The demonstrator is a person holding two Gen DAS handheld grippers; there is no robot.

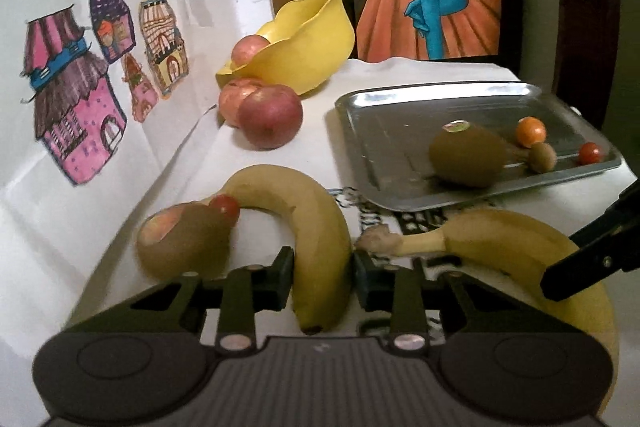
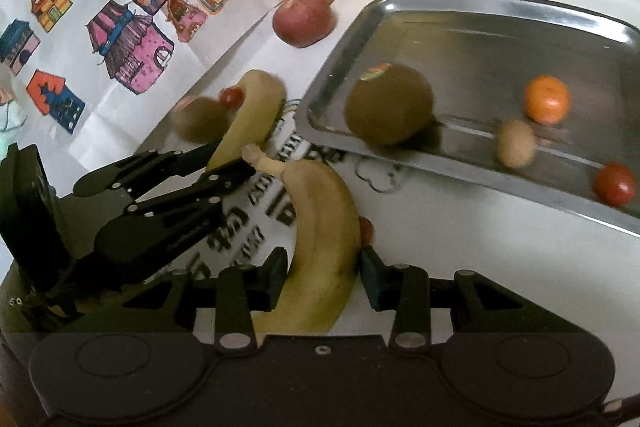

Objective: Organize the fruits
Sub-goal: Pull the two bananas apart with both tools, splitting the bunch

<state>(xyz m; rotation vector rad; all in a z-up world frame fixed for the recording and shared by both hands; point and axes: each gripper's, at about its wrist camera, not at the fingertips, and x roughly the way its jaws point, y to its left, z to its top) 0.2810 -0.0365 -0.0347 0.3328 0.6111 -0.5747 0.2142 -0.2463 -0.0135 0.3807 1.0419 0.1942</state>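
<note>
Bananas sit between the fingers of both grippers, one each, and the coming move turns on how each fruit's long axis lies against its jaws.

Left gripper point(image 1: 323, 269): the fingers straddle the lower limb of the curved left banana point(image 1: 304, 223), lower centre of the left wrist view. The pads appear to touch the skin on both sides, so I judge it closed on the fruit. The banana arches away up and left, its far end touching a cherry tomato point(image 1: 225, 206) and a kiwi point(image 1: 188, 243). Its tip points back toward the camera, so the grip sits near one end, crosswise to the axis.

Right gripper point(image 2: 324, 279): the fingers bracket the second banana point(image 2: 320, 227), lower centre of the right wrist view. The left pad touches the skin; the right pad stands just off it with a thin gap, so the grasp is closing but not yet firm, as I judge it. This banana's axis runs straight ahead from the jaws, stem end farthest, and the stem touches the left banana near the other gripper's fingers.

Metal tray point(image 2: 400, 7) lies up and right of both grippers, holding a large kiwi point(image 2: 390, 105), an orange point(image 2: 547, 99), a small kiwi point(image 2: 516, 143) and a tomato point(image 2: 614, 185). The right hand is the nearer to it. Yellow bowl point(image 1: 308, 39) and apples point(image 1: 270, 115) stand upper centre, nearer the left hand.

Risk noted: the touching stem may drag if either banana lifts alone.
</note>
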